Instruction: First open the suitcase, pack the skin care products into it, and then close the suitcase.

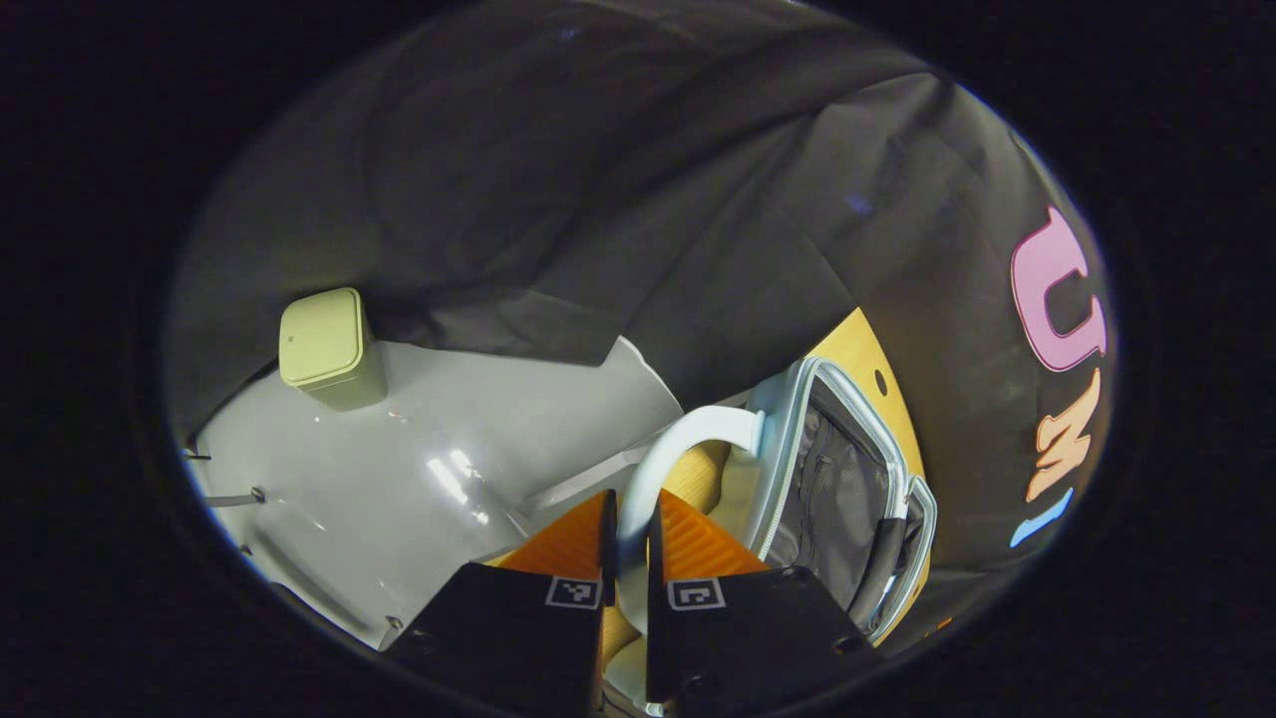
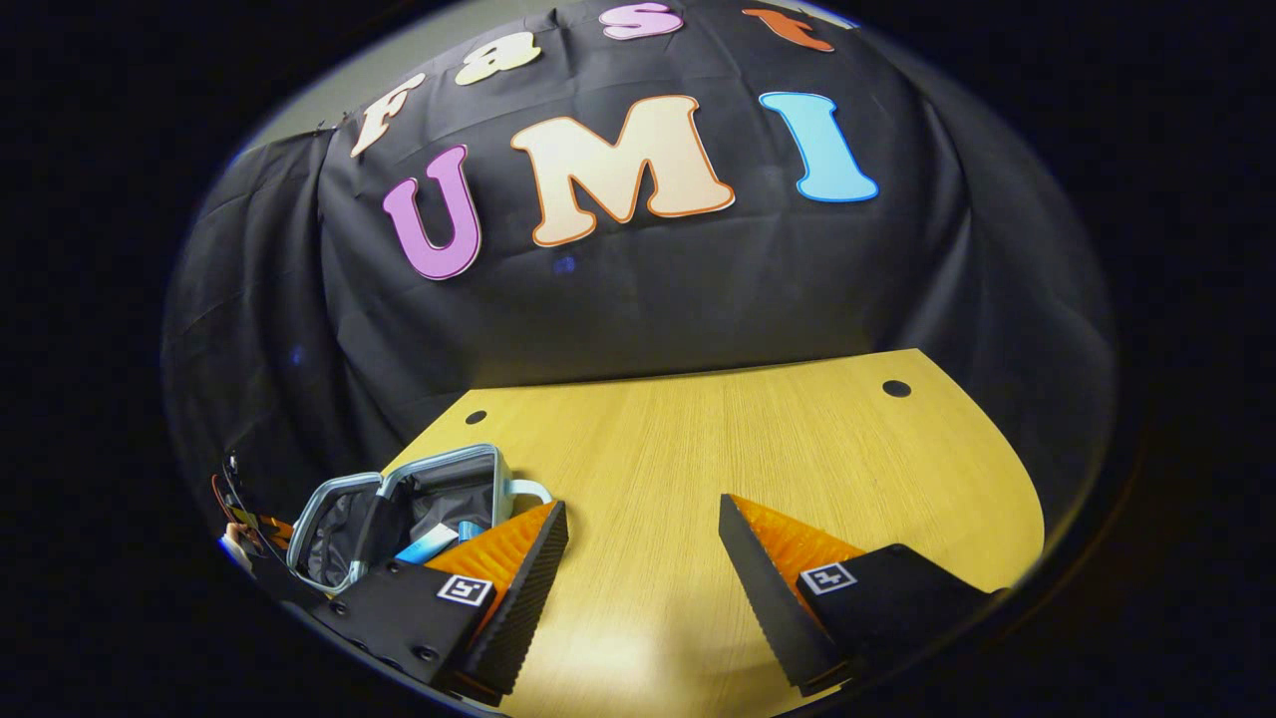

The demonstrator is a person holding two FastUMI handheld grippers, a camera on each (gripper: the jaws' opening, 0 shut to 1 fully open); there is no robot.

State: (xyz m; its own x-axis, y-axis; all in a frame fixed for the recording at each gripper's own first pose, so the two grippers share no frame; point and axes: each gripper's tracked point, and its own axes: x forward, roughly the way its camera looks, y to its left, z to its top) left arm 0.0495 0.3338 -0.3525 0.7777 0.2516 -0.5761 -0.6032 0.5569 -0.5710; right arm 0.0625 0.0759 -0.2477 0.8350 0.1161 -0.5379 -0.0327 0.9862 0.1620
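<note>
While the left tool [image 1: 626, 543] pinches the suitcase [image 1: 837, 479] handle [image 1: 688, 439], the right tool [image 2: 643, 558] gapes wide beside it.

The pale-blue suitcase [image 2: 419, 499] is lying open at the wooden table's [image 2: 718, 439] eight-o'clock corner, skin care products [image 2: 429, 543] showing inside its dark lining.

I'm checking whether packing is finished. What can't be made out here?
- Suitcase contents, right gripper view: small, partly behind the right gripper's finger.
- Suitcase interior, left gripper view: blocked by the left gripper, shut on the handle.
- Bin: lid shut, contents hidden.
</note>
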